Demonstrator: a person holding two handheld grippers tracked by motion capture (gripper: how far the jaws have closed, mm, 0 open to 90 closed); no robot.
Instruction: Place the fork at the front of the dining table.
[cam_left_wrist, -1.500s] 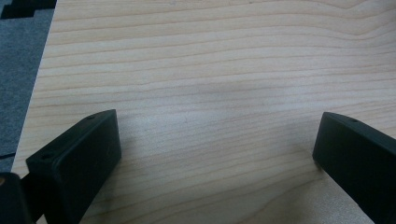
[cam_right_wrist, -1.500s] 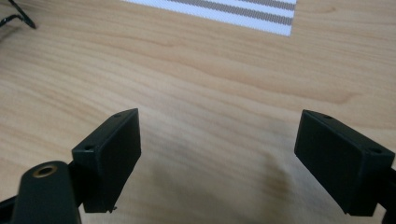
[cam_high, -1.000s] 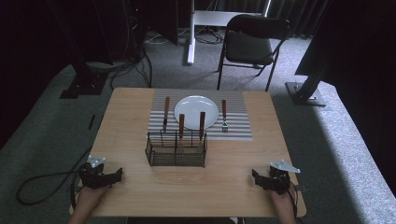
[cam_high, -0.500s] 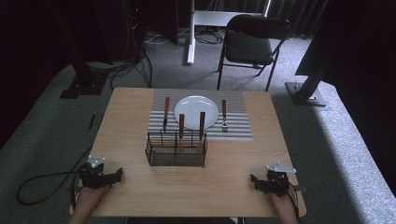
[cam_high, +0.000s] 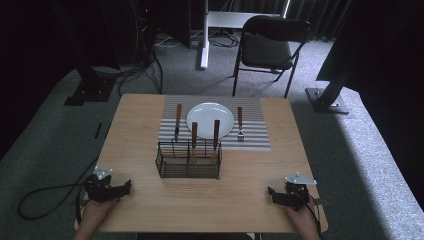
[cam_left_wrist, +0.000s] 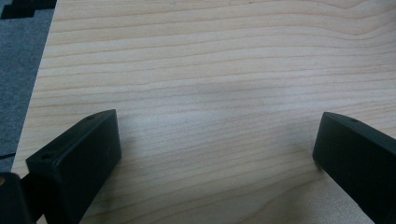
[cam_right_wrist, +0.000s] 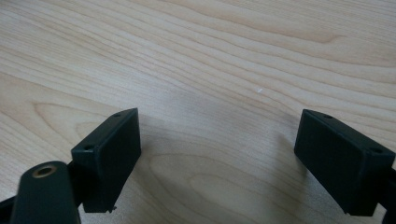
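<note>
Little has moved: the right gripper (cam_high: 280, 194) edged slightly inward along the light wooden table's (cam_high: 140, 140) near edge; the left gripper (cam_high: 120, 189) holds position.

Gripper views: both spread, empty.

Black wire cutlery basket (cam_high: 188, 160) stands centrally, untouched; work not begun.

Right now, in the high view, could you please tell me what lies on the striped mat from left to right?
Wooden-handled utensil → white plate → fork, all on the striped mat.
</note>
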